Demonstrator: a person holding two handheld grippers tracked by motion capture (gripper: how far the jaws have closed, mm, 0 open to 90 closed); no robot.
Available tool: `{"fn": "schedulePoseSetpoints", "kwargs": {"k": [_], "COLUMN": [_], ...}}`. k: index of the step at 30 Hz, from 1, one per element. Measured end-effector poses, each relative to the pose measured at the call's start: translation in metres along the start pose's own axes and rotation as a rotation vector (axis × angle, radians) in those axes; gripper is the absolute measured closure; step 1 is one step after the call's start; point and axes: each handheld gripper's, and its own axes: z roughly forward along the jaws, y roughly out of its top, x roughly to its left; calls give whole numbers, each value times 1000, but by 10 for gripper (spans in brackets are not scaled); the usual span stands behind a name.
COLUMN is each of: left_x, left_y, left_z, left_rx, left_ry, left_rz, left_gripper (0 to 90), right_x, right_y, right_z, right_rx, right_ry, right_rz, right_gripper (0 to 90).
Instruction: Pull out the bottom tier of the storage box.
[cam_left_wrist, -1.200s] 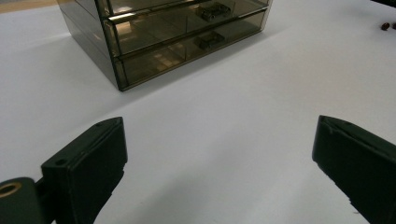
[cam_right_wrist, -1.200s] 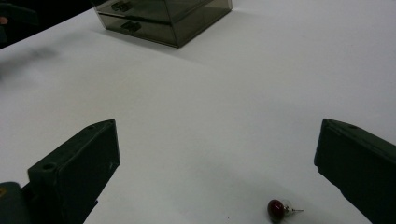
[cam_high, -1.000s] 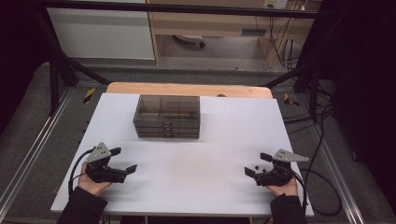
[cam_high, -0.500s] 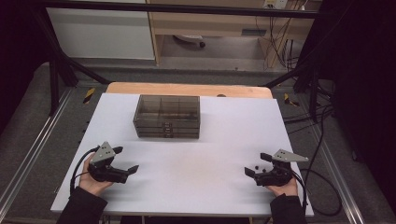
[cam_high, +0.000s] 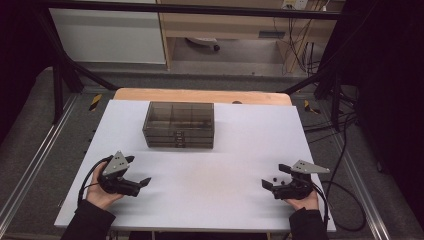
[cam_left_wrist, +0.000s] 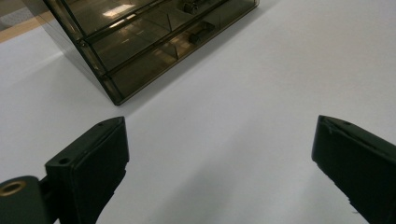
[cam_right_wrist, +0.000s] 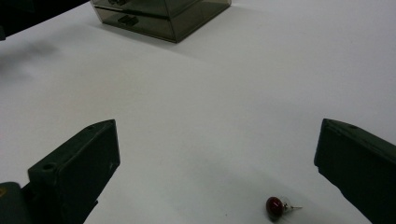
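A smoky transparent drawer box (cam_high: 179, 125) stands at the back middle of the white board (cam_high: 215, 205), its drawers closed. My left gripper (cam_high: 138, 170) hovers low over the front left, open, nothing between its jaws. In the left gripper view the gripper (cam_left_wrist: 219, 154) points at the box (cam_left_wrist: 154, 42) across bare board. My right gripper (cam_high: 274, 176) is at the front right, open. In the right gripper view a small red bead with a thin wire (cam_right_wrist: 276, 206) lies on the board between the gripper's (cam_right_wrist: 217, 158) jaws, untouched. The box (cam_right_wrist: 163, 14) is far off at the top.
A wooden tabletop edge (cam_high: 200, 95) runs behind the board. Metal rails (cam_high: 30, 165) flank the table on both sides. Cables (cam_high: 345, 165) hang at the right, and a cabinet and shelves stand beyond the table.
My left gripper has shifted a little to the right and forward over the board. The right gripper and the box have stayed put.
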Motion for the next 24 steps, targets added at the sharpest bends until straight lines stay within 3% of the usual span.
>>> {"fn": "schedulePoseSetpoints", "kwargs": {"k": [24], "left_x": [-14], "left_y": [16], "left_z": [15], "left_rx": [87], "left_ry": [34], "left_rz": [195], "left_gripper": [51], "right_x": [0], "right_y": [0], "right_z": [1], "right_rx": [7], "right_ry": [-1], "right_rz": [-2], "right_gripper": [6]}}
